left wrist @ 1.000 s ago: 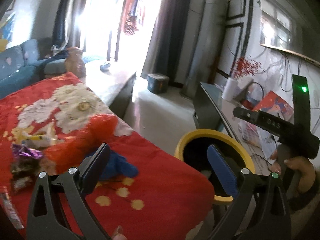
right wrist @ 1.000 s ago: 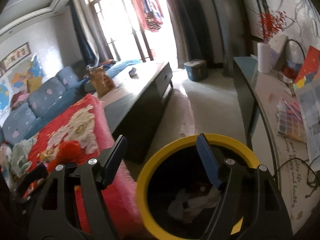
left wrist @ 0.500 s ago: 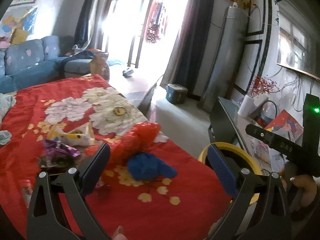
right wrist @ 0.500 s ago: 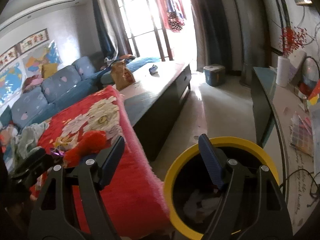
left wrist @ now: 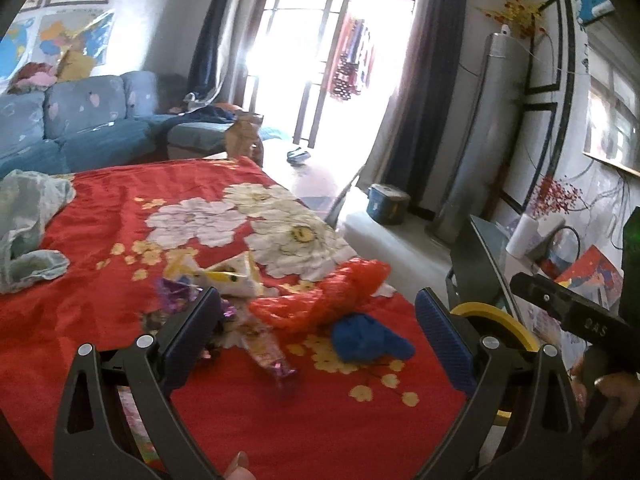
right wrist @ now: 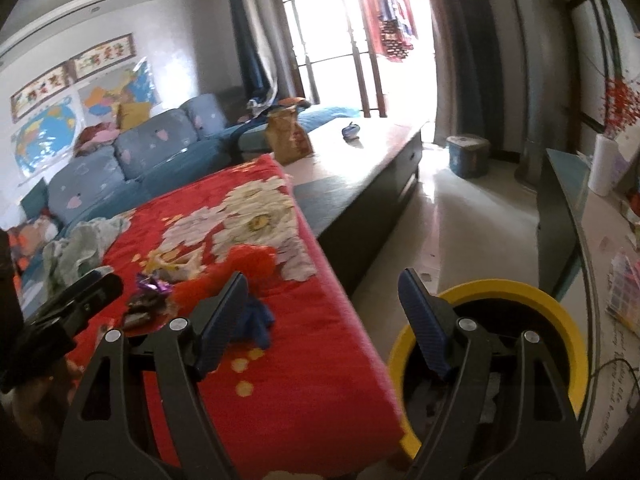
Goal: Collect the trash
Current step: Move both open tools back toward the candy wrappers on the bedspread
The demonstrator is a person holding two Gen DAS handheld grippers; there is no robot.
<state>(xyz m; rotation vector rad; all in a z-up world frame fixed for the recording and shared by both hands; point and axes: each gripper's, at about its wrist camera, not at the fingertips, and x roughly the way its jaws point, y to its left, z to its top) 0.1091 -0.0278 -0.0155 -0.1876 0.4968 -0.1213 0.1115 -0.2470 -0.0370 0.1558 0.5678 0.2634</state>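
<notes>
Trash lies in a heap on the red flowered cloth (left wrist: 120, 320): a crumpled red plastic bag (left wrist: 320, 300), a blue wad (left wrist: 368, 338), purple foil wrappers (left wrist: 176, 292), a white and yellow packet (left wrist: 228, 278). My left gripper (left wrist: 316, 332) hovers open just short of the heap, nothing between its fingers. The yellow-rimmed black bin (right wrist: 560, 328) stands on the floor off the cloth's right edge, with some trash inside. My right gripper (right wrist: 324, 312) is open and empty, between the cloth's edge and the bin. The blue wad (right wrist: 260, 320) shows behind its left finger.
A pale green cloth (left wrist: 28, 216) lies at the cloth's far left. Beyond stand a dark low table (right wrist: 380, 168) with a brown paper bag (right wrist: 288, 136), a blue sofa (left wrist: 80, 120), a small blue box (right wrist: 468, 156) on the floor, and a glass-topped cabinet (right wrist: 568, 208) at right.
Both grippers have swung left, away from the bin and toward the trash heap on the red cloth. The bin has slid from centre to the right in both views. Both stay open.
</notes>
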